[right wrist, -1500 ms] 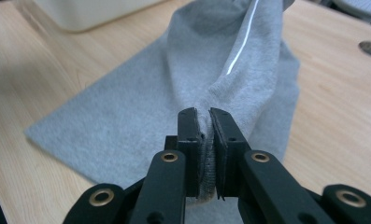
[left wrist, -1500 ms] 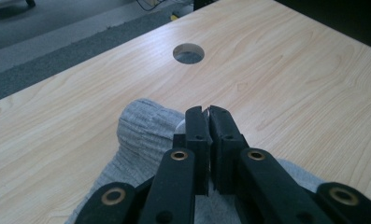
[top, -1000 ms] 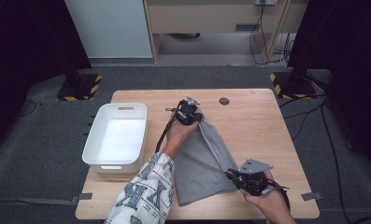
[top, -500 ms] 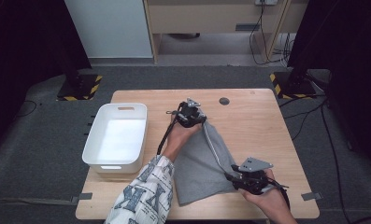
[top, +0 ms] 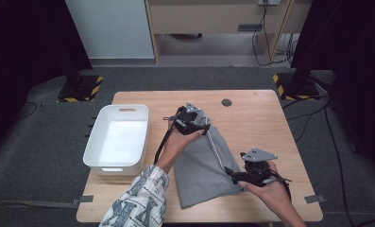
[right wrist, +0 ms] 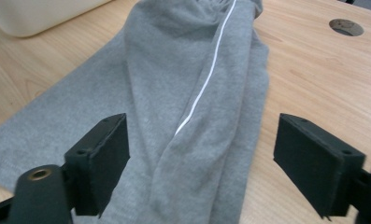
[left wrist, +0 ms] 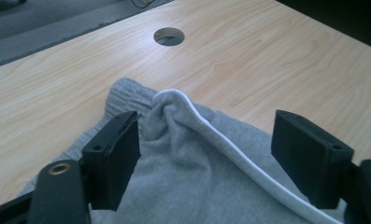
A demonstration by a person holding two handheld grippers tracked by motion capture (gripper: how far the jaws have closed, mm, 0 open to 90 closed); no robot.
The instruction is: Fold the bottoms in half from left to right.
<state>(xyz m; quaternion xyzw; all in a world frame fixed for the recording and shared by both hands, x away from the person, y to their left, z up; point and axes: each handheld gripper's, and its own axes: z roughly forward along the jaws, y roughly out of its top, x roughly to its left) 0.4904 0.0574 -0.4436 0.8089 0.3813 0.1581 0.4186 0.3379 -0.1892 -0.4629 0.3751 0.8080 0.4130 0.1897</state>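
The grey garment (top: 201, 168) lies flat on the wooden worktop (top: 265, 123), roughly in the middle and toward the near edge, folded into a long shape with a thin white stripe (right wrist: 206, 79) running along its raised fold. What kind of garment it is cannot be told, since the folds hide its outline. Its far end bunches into a small peak, with a ribbed band (left wrist: 124, 95) lying just behind it.

The left gripper (top: 198, 126) sits at that far end. In the left gripper view its 2 black jaws stand wide apart on either side of the bunched peak, having just been opening; the left jaw looks to brush the fabric, but no pad presses it. The right gripper (top: 232, 176) is at the near right edge of the garment. Its jaws have also just been opening and now stand well apart, with the striped fold between them and untouched.

A patterned sleeve (top: 138, 203) is cut off by the bottom edge of the high view. A white bin (top: 116, 142) stands at the left of the worktop, apart from the garment. A round hole (top: 226, 102) is in the worktop beyond the left gripper
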